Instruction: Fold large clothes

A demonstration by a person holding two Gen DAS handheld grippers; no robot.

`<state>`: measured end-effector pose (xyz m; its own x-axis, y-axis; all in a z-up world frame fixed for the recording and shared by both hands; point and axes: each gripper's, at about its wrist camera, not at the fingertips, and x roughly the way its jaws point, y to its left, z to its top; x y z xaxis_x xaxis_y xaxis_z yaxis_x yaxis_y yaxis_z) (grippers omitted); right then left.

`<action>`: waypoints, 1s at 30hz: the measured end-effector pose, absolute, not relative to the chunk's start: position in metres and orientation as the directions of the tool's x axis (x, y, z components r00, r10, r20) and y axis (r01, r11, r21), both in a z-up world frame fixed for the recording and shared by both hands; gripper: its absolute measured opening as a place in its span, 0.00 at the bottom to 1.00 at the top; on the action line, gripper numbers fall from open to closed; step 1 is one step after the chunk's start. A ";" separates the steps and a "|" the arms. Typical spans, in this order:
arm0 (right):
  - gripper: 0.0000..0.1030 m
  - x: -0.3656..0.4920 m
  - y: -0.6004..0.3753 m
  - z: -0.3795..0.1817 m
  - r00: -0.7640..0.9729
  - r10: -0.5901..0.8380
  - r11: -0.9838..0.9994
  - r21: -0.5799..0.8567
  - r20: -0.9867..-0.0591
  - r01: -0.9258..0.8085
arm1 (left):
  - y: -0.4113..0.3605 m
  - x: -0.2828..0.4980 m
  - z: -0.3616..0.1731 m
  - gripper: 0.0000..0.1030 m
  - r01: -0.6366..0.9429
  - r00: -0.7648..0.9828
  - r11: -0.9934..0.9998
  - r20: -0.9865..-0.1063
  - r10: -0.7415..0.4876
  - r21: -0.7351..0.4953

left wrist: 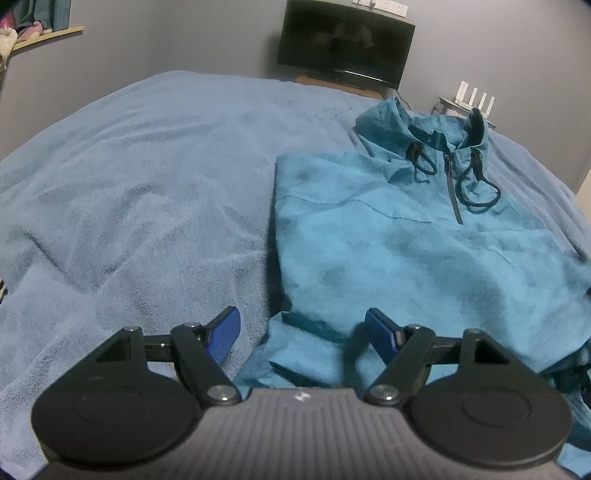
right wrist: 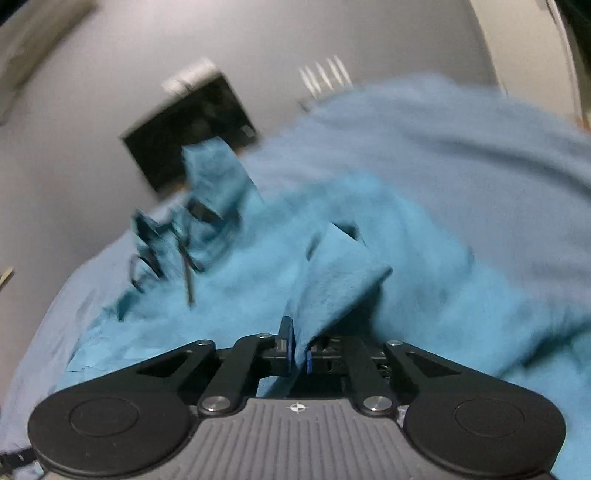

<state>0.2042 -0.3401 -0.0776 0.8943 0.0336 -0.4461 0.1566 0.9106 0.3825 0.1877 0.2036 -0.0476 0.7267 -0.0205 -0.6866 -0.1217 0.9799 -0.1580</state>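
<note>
A teal hooded jacket (left wrist: 399, 236) with dark drawstrings and a short zip lies on the bed, its left side folded in to a straight edge. My left gripper (left wrist: 302, 332) is open and empty, low over the jacket's near left hem. In the right wrist view, which is blurred and tilted, my right gripper (right wrist: 297, 350) is shut on a fold of the jacket (right wrist: 332, 280) and holds it lifted above the rest of the garment. The hood (right wrist: 214, 173) stands up at the far end.
A light blue blanket (left wrist: 147, 184) covers the bed. A dark monitor (left wrist: 345, 46) stands by the grey wall past the far edge, and a white router (left wrist: 474, 99) sits to its right. A shelf with clutter (left wrist: 37, 33) is at the far left.
</note>
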 end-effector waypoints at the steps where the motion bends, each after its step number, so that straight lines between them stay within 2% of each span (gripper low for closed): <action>1: 0.07 0.202 -0.336 -0.070 0.914 0.016 0.925 0.353 -0.405 0.140 | 0.203 0.188 -0.048 0.71 -0.121 0.727 0.980 -0.687 -0.020 -0.157; 3: 0.07 0.201 -0.333 -0.060 0.941 -0.020 0.935 0.327 -0.338 0.137 | 0.202 0.190 -0.049 0.71 -0.117 0.724 0.982 -0.689 -0.020 -0.151; 5: 0.07 0.205 -0.334 -0.060 0.936 -0.071 0.939 0.294 -0.344 0.180 | 0.201 0.192 -0.051 0.71 -0.112 0.719 0.983 -0.694 -0.021 -0.146; 7: 0.16 0.220 -0.337 -0.074 0.885 -0.117 0.936 0.248 -0.451 0.250 | 0.199 0.193 -0.053 0.71 -0.107 0.715 0.984 -0.698 -0.021 -0.140; 9: 0.35 0.233 -0.346 -0.091 0.819 -0.113 0.912 0.269 -0.563 0.310 | 0.198 0.193 -0.054 0.71 -0.103 0.712 0.986 -0.702 -0.022 -0.135; 10: 0.38 0.235 -0.350 -0.098 0.797 -0.112 0.896 0.286 -0.593 0.339 | 0.197 0.194 -0.055 0.71 -0.100 0.709 0.986 -0.705 -0.022 -0.131; 13: 0.46 0.234 -0.350 -0.101 0.786 -0.124 0.895 0.273 -0.606 0.352 | 0.195 0.195 -0.058 0.71 -0.093 0.703 0.988 -0.711 -0.021 -0.121; 15: 0.58 0.232 -0.339 -0.095 0.778 -0.174 0.915 0.193 -0.603 0.354 | 0.195 0.196 -0.059 0.71 -0.087 0.703 0.989 -0.711 -0.022 -0.116; 17: 0.61 0.223 -0.335 -0.088 0.771 -0.208 0.923 0.140 -0.603 0.359 | 0.195 0.196 -0.059 0.71 -0.084 0.703 0.990 -0.710 -0.021 -0.114; 22: 0.62 0.176 -0.348 -0.056 0.776 -0.196 0.939 0.112 -0.599 0.324 | 0.197 0.188 -0.053 0.71 -0.099 0.726 0.990 -0.688 0.000 -0.105; 27: 0.71 0.116 -0.344 -0.008 0.808 -0.180 0.969 0.042 -0.561 0.244 | 0.206 0.145 -0.004 0.71 -0.096 0.793 0.987 -0.609 -0.001 -0.127; 30: 0.73 0.075 -0.353 0.015 0.810 -0.135 0.982 0.030 -0.570 0.185 | 0.216 0.119 0.025 0.78 -0.089 0.779 0.986 -0.627 -0.019 -0.141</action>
<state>0.0748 -0.3533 0.0154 0.8104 -0.1346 -0.5703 0.1846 0.9823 0.0304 0.1186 0.2160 0.0251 0.7786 -0.0190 -0.6272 -0.0891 0.9861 -0.1405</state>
